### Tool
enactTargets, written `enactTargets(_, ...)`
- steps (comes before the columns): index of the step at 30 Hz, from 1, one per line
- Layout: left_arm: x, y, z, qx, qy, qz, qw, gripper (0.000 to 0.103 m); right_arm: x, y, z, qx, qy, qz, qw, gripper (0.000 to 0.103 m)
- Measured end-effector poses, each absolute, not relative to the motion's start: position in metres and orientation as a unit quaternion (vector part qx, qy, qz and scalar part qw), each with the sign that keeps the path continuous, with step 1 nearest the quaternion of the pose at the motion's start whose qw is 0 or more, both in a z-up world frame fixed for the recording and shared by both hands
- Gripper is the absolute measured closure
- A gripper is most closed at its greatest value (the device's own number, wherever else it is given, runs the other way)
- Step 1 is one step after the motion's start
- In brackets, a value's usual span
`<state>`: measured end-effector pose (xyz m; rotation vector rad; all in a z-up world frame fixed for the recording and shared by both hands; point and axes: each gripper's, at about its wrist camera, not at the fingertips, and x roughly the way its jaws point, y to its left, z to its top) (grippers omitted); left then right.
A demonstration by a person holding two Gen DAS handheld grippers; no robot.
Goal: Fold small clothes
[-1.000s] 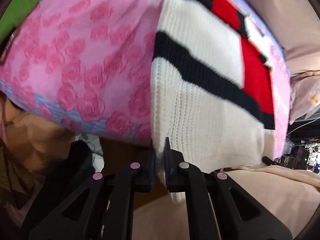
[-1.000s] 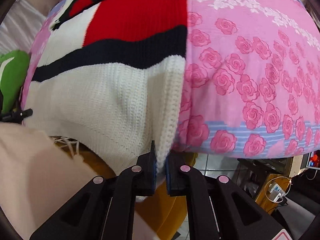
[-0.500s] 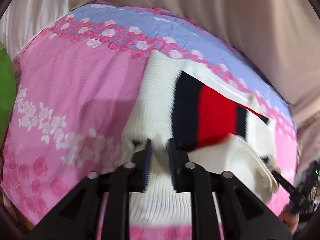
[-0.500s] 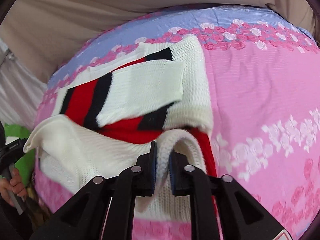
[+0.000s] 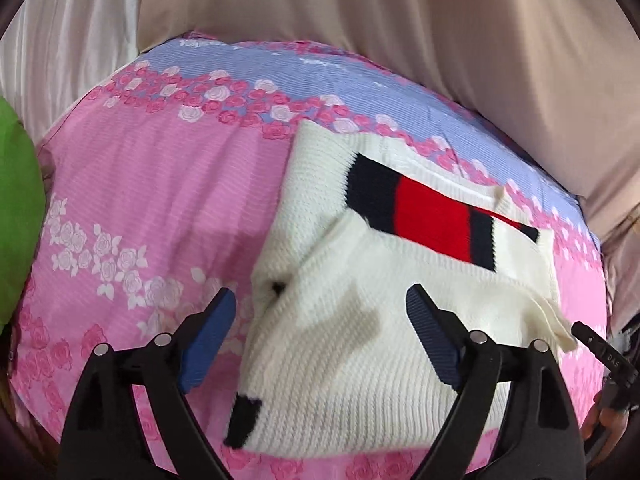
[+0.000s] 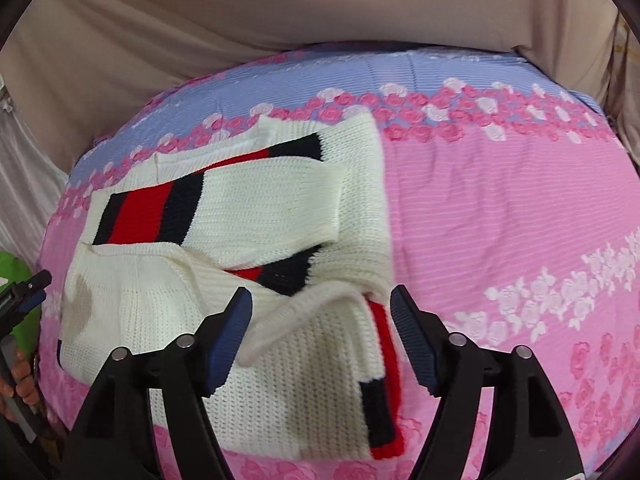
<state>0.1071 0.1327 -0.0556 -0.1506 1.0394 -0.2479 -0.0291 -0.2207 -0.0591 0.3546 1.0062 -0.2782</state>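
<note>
A white knit sweater (image 5: 352, 320) with navy and red stripes lies folded over on itself on the pink rose-print bed cover (image 5: 152, 208). My left gripper (image 5: 320, 308) hovers over its left edge; its jaws are opening and the pads press on nothing, with the knit lying below them. In the right wrist view the same sweater (image 6: 260, 208) shows a sleeve folded across the top. My right gripper (image 6: 320, 304) stands over the folded hem at the sweater's right side, its jaws opening too, off the fabric.
A beige sheet (image 6: 280, 12) rises behind the bed. A green cushion (image 5: 16, 216) sits at the left edge. The other hand-held gripper (image 5: 600, 352) and a person's fingers show at the right border of the left view. Bare cover (image 6: 500, 220) stretches right of the sweater.
Both grippers carried the sweater's lower hem up and over onto its upper part, then let go. The jaws went from shut on the knit to wide apart.
</note>
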Motion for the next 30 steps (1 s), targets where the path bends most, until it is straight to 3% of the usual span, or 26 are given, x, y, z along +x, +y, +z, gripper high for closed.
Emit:
enactTargets(8, 0.12, 0.119, -0.076, -0.073, 0.515, -0.109, 0.847, 0.016, -0.036, -0.198, -0.062, 0.136, 0.5, -0.085, 0.851, 0.03)
enactTargets(12, 0.13, 0.112, -0.08, -0.062, 0.515, -0.122, 0.846, 0.016, -0.051, -0.178, -0.053, 0.072, 0.482, -0.059, 0.871, 0.02)
enactTargets(14, 0.136, 0.108, -0.085, -0.055, 0.523, -0.126, 0.841, 0.016, -0.051, -0.173, -0.055, 0.048, 0.483, -0.049, 0.873, 0.019)
enactTargets(18, 0.148, 0.102, -0.095, -0.051, 0.543, -0.134, 0.828, 0.024, -0.027, -0.176, -0.076, -0.006, 0.499, -0.074, 0.863, 0.019)
enactTargets(21, 0.154, 0.101, -0.101, -0.053, 0.556, -0.144, 0.817, 0.05, -0.006, -0.191, -0.087, 0.018, 0.498, -0.085, 0.863, 0.019)
enactTargets(22, 0.155, 0.102, -0.102, -0.053, 0.56, -0.145, 0.814, 0.055, 0.0, -0.196, -0.089, 0.035, 0.497, -0.084, 0.863, 0.019)
enactTargets(24, 0.157, 0.105, -0.105, -0.054, 0.568, -0.142, 0.809, 0.081, 0.011, -0.205, -0.092, 0.07, 0.499, -0.083, 0.86, 0.021)
enactTargets(27, 0.155, 0.112, -0.103, -0.07, 0.567, -0.143, 0.808, 0.092, 0.024, -0.205, -0.095, 0.086, 0.521, -0.081, 0.845, 0.048)
enactTargets(28, 0.153, 0.113, -0.101, -0.072, 0.564, -0.142, 0.811, 0.092, 0.027, -0.204, -0.095, 0.084, 0.53, -0.081, 0.84, 0.064)
enactTargets(30, 0.148, 0.111, -0.094, -0.069, 0.556, -0.144, 0.816, 0.094, 0.031, -0.2, -0.093, 0.09, 0.542, -0.076, 0.832, 0.082)
